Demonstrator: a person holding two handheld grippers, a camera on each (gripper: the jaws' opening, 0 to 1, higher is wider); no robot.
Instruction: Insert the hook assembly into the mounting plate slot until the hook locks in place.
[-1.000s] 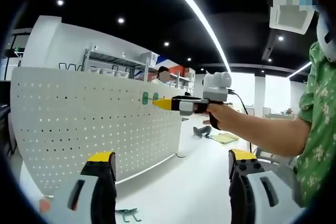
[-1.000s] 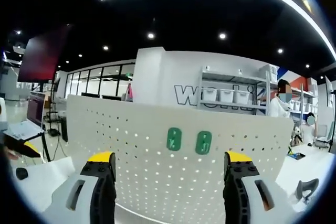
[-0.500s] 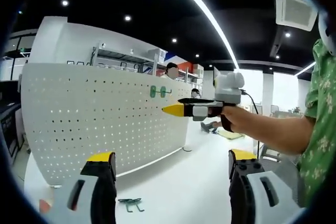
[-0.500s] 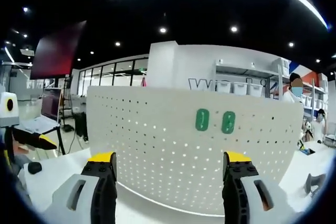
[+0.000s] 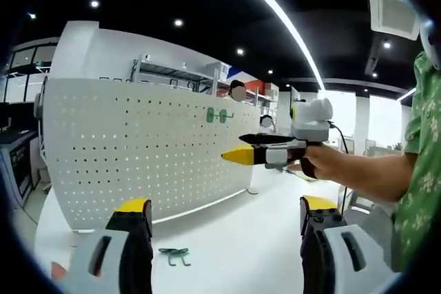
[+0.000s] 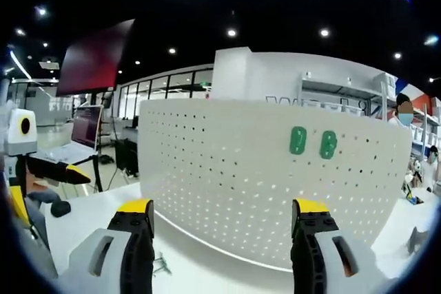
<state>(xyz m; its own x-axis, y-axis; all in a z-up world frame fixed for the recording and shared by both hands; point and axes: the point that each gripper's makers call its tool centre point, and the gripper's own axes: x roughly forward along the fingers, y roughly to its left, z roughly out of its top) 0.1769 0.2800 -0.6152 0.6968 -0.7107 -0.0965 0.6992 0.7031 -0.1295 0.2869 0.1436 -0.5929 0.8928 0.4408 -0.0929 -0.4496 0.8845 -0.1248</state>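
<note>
White tabletop runs beneath a tall white pegboard that stands upright on it, under a dark ceiling with spot lamps and a long light strip. Shelving and a person stand behind the board in the left gripper view.

2 green hook plates sit side by side on the pegboard's upper part, toward its right end in the right gripper view; in the left gripper view they show as small green tabs with thin hooks sticking out. A green wire hook lies flat on the tabletop in front of the board's lower edge, between the left gripper's jaws in that view and well apart from them.

Left gripper: its 2 yellow-tipped jaws stand wide apart with nothing between them. Right gripper: jaws likewise spread wide, holding nothing. In the left gripper view the right gripper is seen from the side, held in a hand with a green patterned sleeve behind, its yellow tips pointing at the pegboard, short of touching it and below the green plates.
</note>
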